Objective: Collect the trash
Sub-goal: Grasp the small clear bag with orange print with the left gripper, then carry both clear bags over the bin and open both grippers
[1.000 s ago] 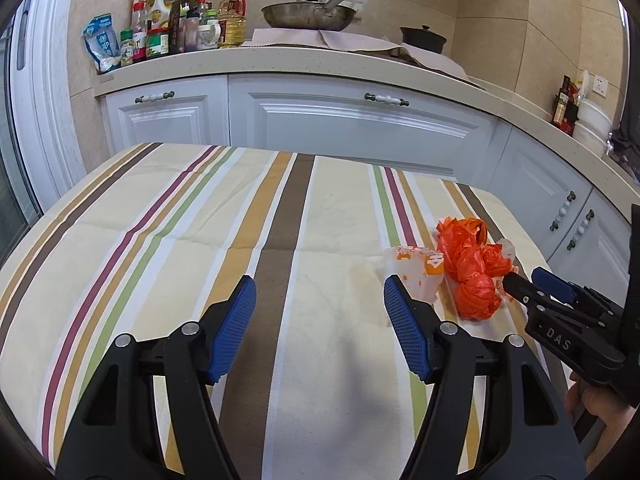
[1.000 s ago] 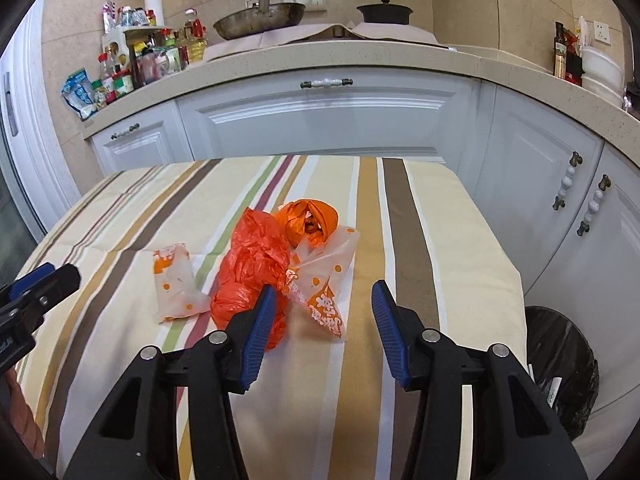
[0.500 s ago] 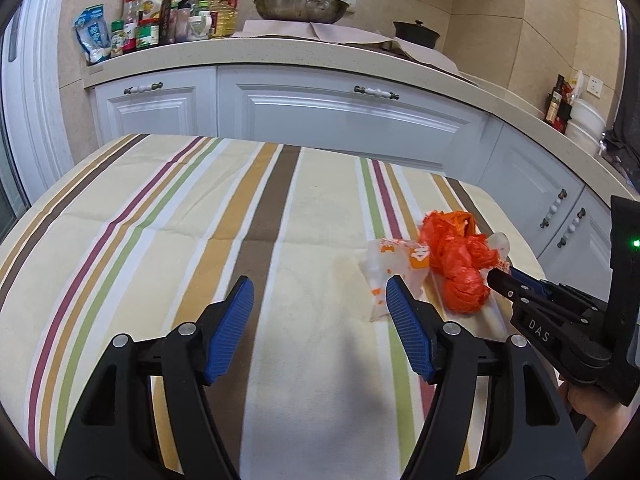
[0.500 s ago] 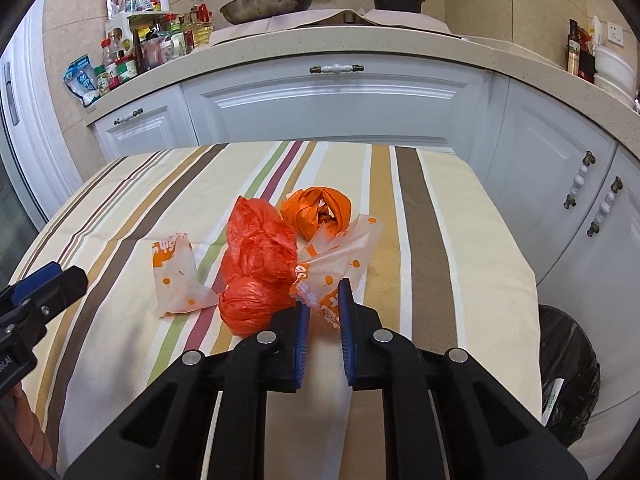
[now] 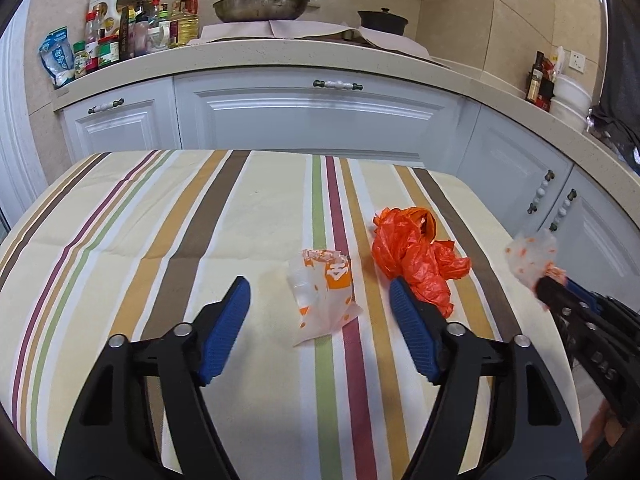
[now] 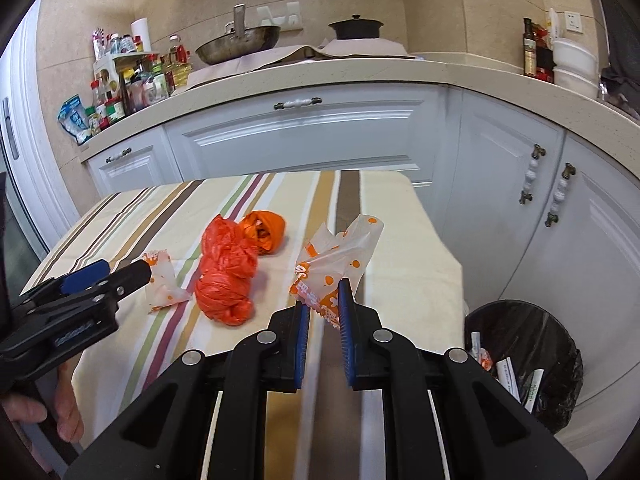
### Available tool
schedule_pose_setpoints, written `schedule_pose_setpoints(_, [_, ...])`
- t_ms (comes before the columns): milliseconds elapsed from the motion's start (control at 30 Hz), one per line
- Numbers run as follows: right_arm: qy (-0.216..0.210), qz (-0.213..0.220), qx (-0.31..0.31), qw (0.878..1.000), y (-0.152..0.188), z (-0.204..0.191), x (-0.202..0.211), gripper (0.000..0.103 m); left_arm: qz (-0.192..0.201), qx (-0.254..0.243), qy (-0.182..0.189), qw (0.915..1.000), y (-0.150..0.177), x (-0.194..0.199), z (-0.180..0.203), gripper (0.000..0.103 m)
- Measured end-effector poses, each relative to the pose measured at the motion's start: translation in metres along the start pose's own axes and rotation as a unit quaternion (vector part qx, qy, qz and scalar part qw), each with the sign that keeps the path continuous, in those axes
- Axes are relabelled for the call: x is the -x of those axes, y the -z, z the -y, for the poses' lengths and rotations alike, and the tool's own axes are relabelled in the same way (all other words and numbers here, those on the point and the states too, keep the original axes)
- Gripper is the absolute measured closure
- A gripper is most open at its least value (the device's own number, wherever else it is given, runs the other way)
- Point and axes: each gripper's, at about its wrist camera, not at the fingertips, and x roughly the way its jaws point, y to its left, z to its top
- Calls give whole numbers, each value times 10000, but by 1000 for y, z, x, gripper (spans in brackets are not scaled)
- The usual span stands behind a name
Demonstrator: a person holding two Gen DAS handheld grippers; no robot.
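Printed wrapper (image 6: 340,266), light and limp, hangs pinched in your clamped right claw (image 6: 323,312); your left claw (image 5: 320,322), closing, straddles the second wrapper (image 5: 325,294) beside the orange bag (image 5: 412,258) — pinch its bunched middle.

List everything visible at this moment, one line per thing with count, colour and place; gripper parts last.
Printed wrapper: one, clear with orange print, clamped in right claw.
Small wrapper: one, clear and orange, on tablecloth ahead of left claw.
Plastic bags: crumpled bunch, orange-red, mid-table.
Tablecloth: one, cream with stripes.
Bin: one, black liner, floor right of table.
Wok: one, steel, on counter.
Pot: one, black, on counter.
Left claw: closing, nothing gripped.
Right claw: shut.
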Motion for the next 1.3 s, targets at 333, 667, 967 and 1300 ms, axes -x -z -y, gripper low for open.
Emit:
schedule_pose_setpoints(333, [54,55,-240,9997,8,27,6,88,-285,-116,-15,9995,3,-22,3,92])
schedule_pose_setpoints(667, [78,207,-283,9994,13,38,19,88,-120,-160,15,9998,8,1,0,95])
schedule_pose_setpoints(967, [383,395,-377,9978,22,67,43,88,181,-364,449,9982,2,44,33,95])
schedule_pose_setpoints(1300, [1003,474,-641,9918,40,128,75,88,312,-1036,1333,9852,7,64,136,95])
